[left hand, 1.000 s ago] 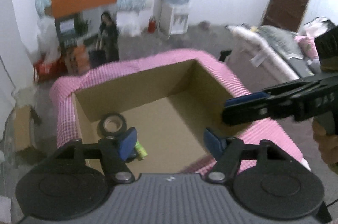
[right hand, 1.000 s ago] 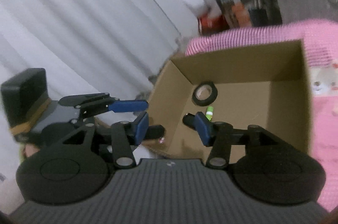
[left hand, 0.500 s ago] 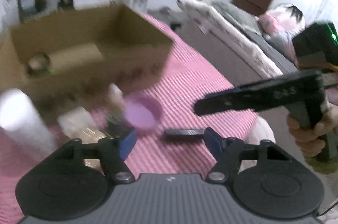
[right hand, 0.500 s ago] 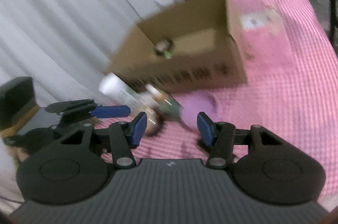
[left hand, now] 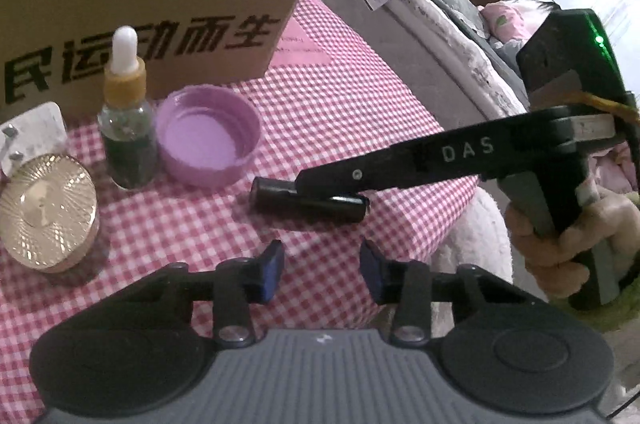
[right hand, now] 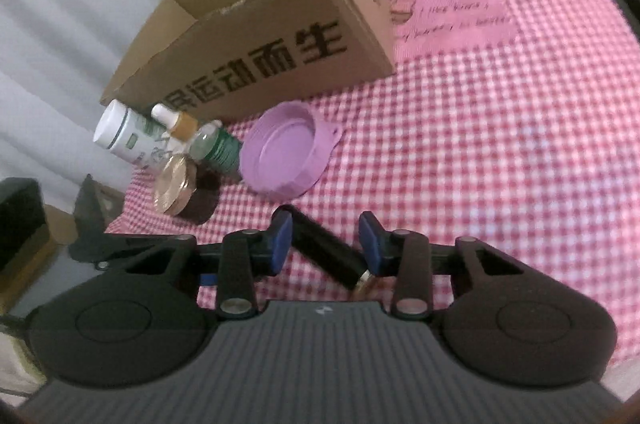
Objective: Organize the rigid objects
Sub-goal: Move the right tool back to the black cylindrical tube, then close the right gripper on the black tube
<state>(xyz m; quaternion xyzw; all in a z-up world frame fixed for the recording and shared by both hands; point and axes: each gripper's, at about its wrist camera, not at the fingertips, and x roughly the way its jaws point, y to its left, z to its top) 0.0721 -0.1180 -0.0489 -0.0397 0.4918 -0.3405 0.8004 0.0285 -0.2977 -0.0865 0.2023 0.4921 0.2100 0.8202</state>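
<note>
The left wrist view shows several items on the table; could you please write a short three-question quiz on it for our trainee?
1. True or false: the purple lid lies with its open side up.
2. Which item stands between the gold-lidded jar and the purple lid?
A. dropper bottle
B. white bottle
C. black cylinder
3. Fill in: the cardboard box stands on a ___-and-white checked cloth.

Key: 1 true; 2 A; 3 pink.

bare checked cloth (right hand: 500, 163) rightward; cardboard box (right hand: 280, 55), purple lid (right hand: 286, 157) block ahead
</note>
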